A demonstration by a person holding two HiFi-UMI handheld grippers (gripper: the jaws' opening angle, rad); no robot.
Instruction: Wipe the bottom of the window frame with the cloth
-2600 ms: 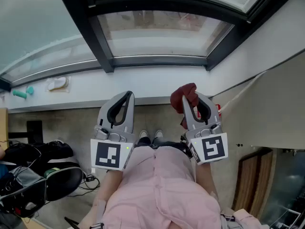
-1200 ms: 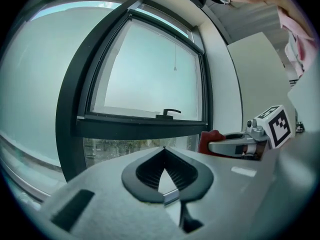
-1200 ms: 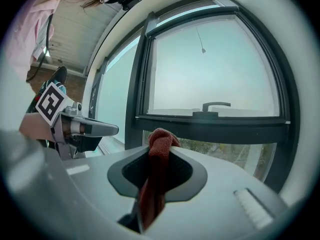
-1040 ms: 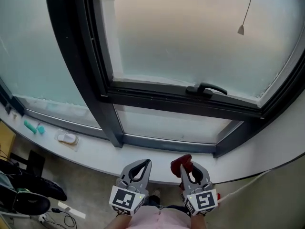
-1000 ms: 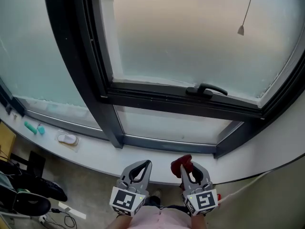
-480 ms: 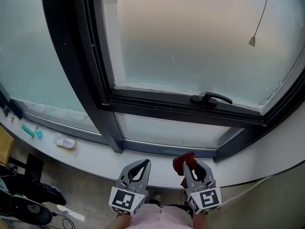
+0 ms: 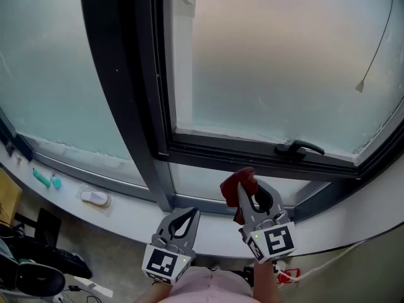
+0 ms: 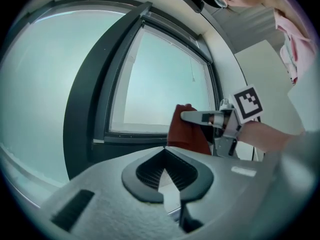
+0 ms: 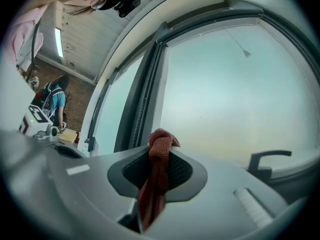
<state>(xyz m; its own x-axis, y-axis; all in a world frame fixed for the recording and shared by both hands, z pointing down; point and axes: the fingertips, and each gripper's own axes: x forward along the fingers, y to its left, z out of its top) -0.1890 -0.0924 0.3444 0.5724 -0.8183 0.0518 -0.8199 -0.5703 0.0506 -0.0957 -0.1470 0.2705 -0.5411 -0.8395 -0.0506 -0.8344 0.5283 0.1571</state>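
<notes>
Cloth [image 7: 240, 183]: dark red, coarse weave, bunched and drooping.
Right gripper [image 7: 242, 193]: clamped on the cloth, near the window frame [image 7: 252, 158].
Left gripper [image 7: 188, 213]: jaws together, empty.

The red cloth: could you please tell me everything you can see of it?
The cloth is dark red, coarse-woven, bunched into a wad. The right gripper is shut on it: a lump sticks out past the jaw tips and a tail hangs between them. It is held near the lower window frame; contact cannot be told.
</notes>
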